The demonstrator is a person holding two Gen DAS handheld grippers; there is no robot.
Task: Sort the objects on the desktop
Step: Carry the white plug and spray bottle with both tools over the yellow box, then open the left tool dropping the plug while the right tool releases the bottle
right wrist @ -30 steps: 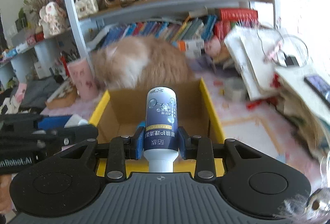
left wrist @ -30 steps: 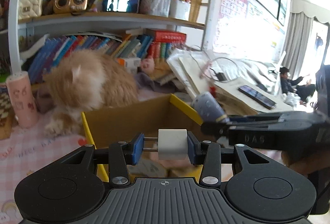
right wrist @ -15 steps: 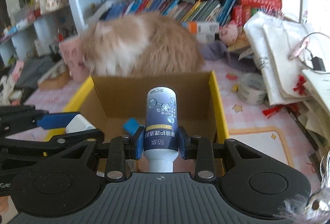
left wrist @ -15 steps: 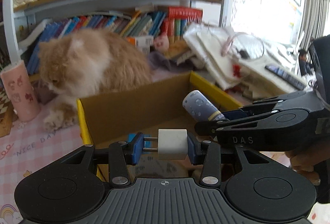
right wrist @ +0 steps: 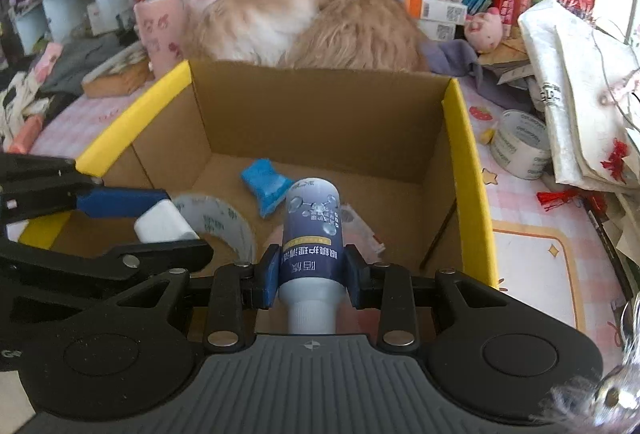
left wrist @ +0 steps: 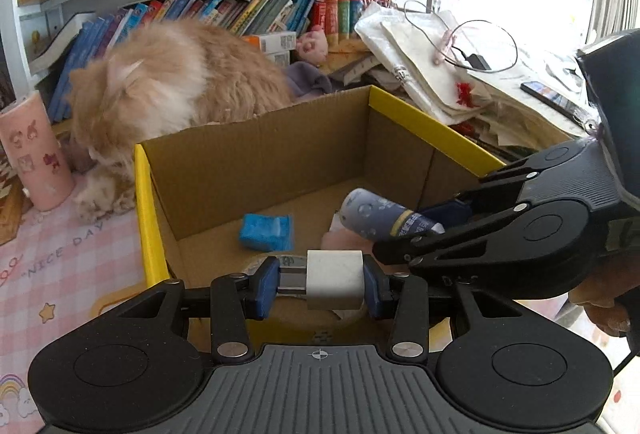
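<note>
While poised over cardboard box (right wrist: 320, 122), bottle (right wrist: 312, 230) is clenched by right gripper (right wrist: 312, 276) at lower body: rigid, slick label, probably light. White charger block (left wrist: 335, 278) is pinched by left gripper (left wrist: 320, 284) across flat sides: hard, compact, grip judged secure.

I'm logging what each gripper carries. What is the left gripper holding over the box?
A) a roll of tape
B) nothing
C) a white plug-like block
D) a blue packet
C: the left gripper is shut on the white block, above the cardboard box.
</note>
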